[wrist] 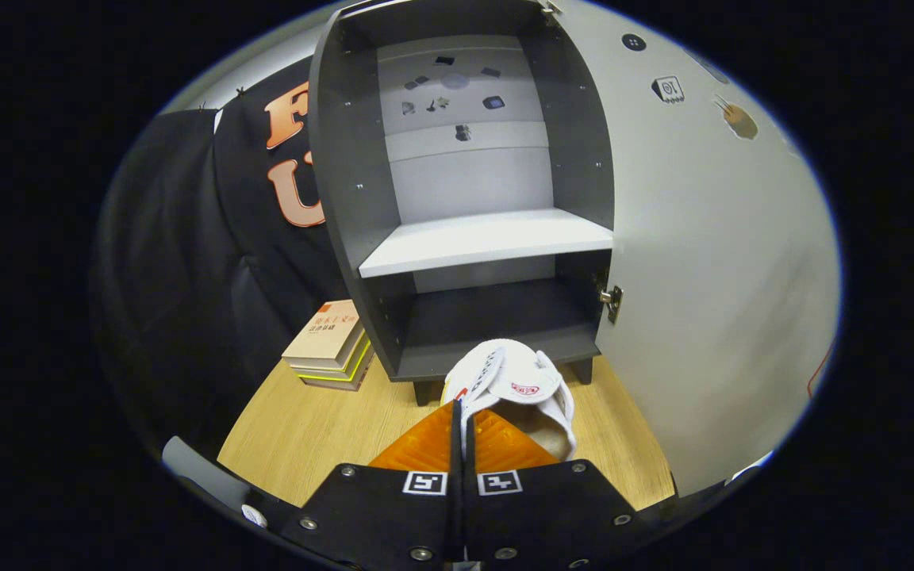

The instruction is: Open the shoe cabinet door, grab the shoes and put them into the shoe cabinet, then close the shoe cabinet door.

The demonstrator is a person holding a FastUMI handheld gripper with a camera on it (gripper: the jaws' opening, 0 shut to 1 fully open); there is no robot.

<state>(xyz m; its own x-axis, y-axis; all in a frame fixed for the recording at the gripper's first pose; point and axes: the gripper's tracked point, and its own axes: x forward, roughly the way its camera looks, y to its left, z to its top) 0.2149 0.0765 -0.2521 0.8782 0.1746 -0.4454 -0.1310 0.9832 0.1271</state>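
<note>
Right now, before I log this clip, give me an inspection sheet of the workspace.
Surface: wooden floor, bare around the cabinet feet.
Job's things: shoe cabinet with door swung open, shelves empty; white slippers held just before the lower shelf.
Clutter: stack of books beside the cabinet.
Grippers: tool with fingers closed on the slippers.
Cables: nothing seen.
Surroundings: black cloth wall behind.

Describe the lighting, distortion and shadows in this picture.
Gripper view: fisheye bends the cabinet sides and open door into curves; the white shelf is brightly lit, the bottom compartment shadowed; focus looks sharp; the gripper is shut on the shoes.
</note>
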